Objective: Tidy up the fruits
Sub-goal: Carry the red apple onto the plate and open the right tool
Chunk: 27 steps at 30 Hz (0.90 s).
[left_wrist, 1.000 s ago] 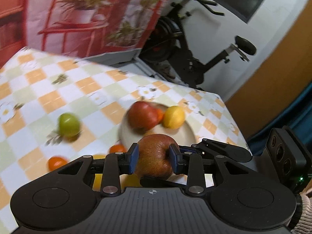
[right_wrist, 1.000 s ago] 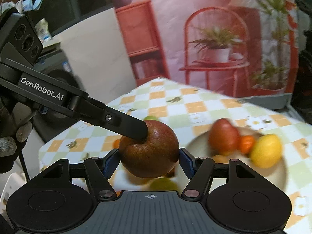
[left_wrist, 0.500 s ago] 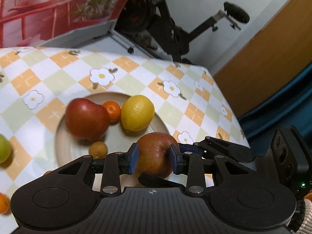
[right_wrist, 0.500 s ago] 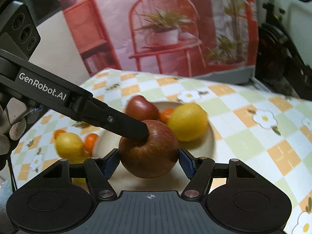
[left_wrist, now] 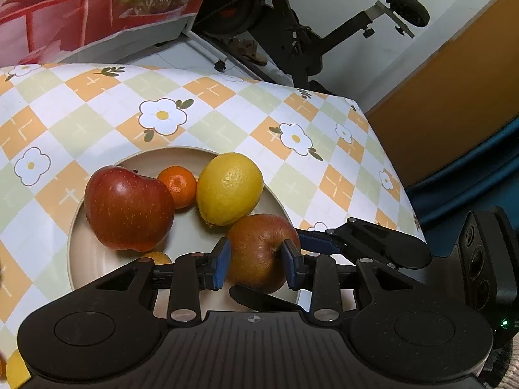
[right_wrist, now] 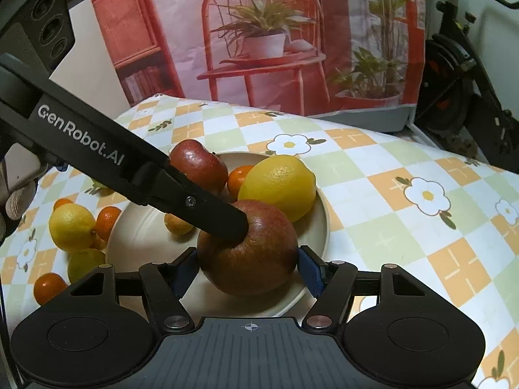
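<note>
A reddish-brown apple is held over the near part of the beige plate. My left gripper is shut on it, with one finger pressed into the apple's stem dimple. My right gripper is shut on its sides. I cannot tell whether the apple touches the plate. On the plate lie a dark red apple, a lemon, a mandarin and a small yellow-brown fruit.
Left of the plate on the checked tablecloth lie a second lemon, two mandarins and a yellow-green fruit. An exercise bike stands beyond the table's far edge. A gloved hand holds the left gripper.
Both grippers carried the apple together down and across the table to the plate. The plate's fruits now sit close in front; both grips on the apple look unchanged.
</note>
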Each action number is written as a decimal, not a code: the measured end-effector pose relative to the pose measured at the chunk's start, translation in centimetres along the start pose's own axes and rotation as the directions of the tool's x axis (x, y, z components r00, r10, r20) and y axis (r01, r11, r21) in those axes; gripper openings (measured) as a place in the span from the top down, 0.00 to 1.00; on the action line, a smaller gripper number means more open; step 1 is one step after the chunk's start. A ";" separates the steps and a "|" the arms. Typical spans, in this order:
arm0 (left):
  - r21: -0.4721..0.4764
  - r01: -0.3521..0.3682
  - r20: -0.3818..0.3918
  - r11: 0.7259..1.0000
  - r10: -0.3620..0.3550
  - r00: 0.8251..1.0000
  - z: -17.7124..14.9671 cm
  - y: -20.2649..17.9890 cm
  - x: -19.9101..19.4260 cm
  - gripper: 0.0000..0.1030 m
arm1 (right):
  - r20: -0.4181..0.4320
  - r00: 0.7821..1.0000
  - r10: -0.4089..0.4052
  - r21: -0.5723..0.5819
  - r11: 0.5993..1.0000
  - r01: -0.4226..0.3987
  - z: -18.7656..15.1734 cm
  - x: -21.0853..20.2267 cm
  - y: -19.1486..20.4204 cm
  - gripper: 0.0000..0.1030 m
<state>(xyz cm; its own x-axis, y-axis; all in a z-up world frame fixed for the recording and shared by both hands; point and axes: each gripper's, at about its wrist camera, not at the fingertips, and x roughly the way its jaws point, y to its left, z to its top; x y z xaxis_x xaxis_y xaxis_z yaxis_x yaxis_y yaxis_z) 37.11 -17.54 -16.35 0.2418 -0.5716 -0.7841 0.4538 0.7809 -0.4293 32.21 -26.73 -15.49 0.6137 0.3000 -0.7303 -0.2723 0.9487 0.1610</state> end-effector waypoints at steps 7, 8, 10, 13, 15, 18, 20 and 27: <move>-0.018 0.008 0.000 1.000 -0.008 1.000 0.1 0.5 0.1 0.65 | -0.022 1.000 -0.016 -0.045 0.999 0.015 0.2 0.1 0.4 0.39; -0.022 0.010 0.001 1.000 -0.010 1.000 0.1 0.6 0.1 0.65 | -0.023 1.000 -0.018 -0.045 0.999 0.017 0.2 0.1 0.4 0.40; -0.023 0.013 0.003 1.000 -0.013 1.000 0.0 0.6 0.1 0.64 | -0.026 0.999 -0.027 -0.049 0.998 0.026 0.3 0.2 0.5 0.40; -0.024 0.011 0.008 1.000 -0.011 1.000 0.0 0.6 0.0 0.64 | -0.031 0.998 -0.046 -0.068 0.997 0.044 0.3 0.1 0.7 0.40; -0.025 0.006 0.012 1.000 -0.006 1.000 0.0 0.6 -0.1 0.65 | -0.033 0.998 -0.054 -0.079 0.996 0.051 0.4 0.0 0.8 0.40; -0.032 0.003 0.022 0.999 -0.002 1.000 -0.1 0.8 -0.5 0.65 | -0.040 0.997 -0.065 -0.100 0.993 0.061 0.4 -0.2 1.1 0.40; -0.033 0.004 0.030 0.999 -0.003 1.000 -0.1 0.9 -0.9 0.65 | -0.045 0.997 -0.069 -0.111 0.992 0.064 0.3 -0.3 1.3 0.40; -0.037 0.006 0.054 0.999 -0.004 0.999 -0.4 1.1 -2.0 0.65 | -0.028 0.993 -0.118 -0.136 0.984 0.113 0.5 -0.8 1.7 0.31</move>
<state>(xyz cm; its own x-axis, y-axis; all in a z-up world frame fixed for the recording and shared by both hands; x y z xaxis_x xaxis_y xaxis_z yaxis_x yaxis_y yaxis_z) 36.81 -15.47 -15.42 0.2862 -0.5874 -0.7570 0.4230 0.7863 -0.4503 31.59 -25.26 -14.30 0.6204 0.1833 -0.7626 -0.2992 0.9541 -0.0140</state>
